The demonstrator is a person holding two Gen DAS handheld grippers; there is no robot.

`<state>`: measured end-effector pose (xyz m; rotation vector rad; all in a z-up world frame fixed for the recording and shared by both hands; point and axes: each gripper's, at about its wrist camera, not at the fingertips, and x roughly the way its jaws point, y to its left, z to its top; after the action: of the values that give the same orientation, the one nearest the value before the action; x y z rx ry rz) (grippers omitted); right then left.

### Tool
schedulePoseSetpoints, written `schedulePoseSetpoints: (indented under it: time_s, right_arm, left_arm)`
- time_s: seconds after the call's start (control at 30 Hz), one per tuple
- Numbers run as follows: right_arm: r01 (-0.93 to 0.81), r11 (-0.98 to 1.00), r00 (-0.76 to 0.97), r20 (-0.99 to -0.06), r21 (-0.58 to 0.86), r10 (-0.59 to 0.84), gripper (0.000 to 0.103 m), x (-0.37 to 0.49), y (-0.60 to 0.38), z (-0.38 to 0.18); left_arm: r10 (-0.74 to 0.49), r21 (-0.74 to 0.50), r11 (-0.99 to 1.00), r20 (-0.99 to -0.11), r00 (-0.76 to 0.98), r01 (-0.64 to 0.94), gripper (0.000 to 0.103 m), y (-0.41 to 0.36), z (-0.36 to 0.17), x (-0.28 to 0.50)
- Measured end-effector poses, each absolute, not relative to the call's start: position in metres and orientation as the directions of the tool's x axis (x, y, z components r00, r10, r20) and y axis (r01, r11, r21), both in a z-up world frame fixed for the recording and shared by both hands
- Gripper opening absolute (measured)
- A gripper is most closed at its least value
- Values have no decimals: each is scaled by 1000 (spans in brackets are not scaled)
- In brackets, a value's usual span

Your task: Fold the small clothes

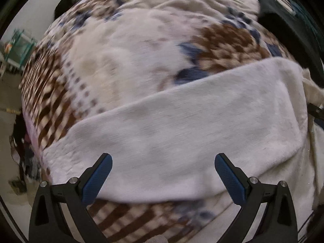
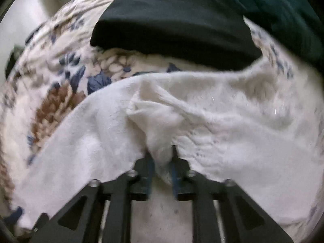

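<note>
Right wrist view: we are pinching a bunched fold of the white fleece garment (image 2: 202, 117) in the right gripper (image 2: 162, 162), jaws narrow. Our left gripper (image 1: 163, 174) is hovering, jaws wide, over it on the patterned blanket (image 1: 121, 60). Soft, light, floppy; best gripped at edges.

A brown-and-blue floral blanket (image 1: 125, 64) covers the bed, near a green rack (image 1: 19, 44).
</note>
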<state>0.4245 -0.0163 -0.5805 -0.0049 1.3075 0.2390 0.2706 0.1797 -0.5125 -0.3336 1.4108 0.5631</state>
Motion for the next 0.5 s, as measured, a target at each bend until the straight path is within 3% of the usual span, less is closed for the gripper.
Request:
schedulePoseSetpoints:
  time_s: [0.07, 0.1, 0.23, 0.37, 0.5]
  right_arm:
    - [-94, 974, 234, -947, 204, 221, 74, 417, -41, -570]
    - [-47, 972, 238, -942, 232, 236, 77, 409, -58, -562]
    - [43, 980, 256, -950, 196, 179, 77, 387, -97, -544]
    - [96, 984, 254, -959, 152, 123, 77, 369, -127, -542]
    - [127, 984, 232, -968, 127, 95, 77, 359, -149, -543]
  left_arm:
    - [132, 75, 794, -990, 50, -603, 103, 196, -507, 249]
    - [113, 64, 773, -993, 38, -631, 103, 204, -505, 238]
    - [-33, -39, 580, -999, 24, -814, 103, 242, -509, 178]
    - [-194, -203, 251, -969, 156, -946, 103, 269, -539, 127]
    - [-117, -254, 83, -963, 243, -964, 88, 297, -559, 113]
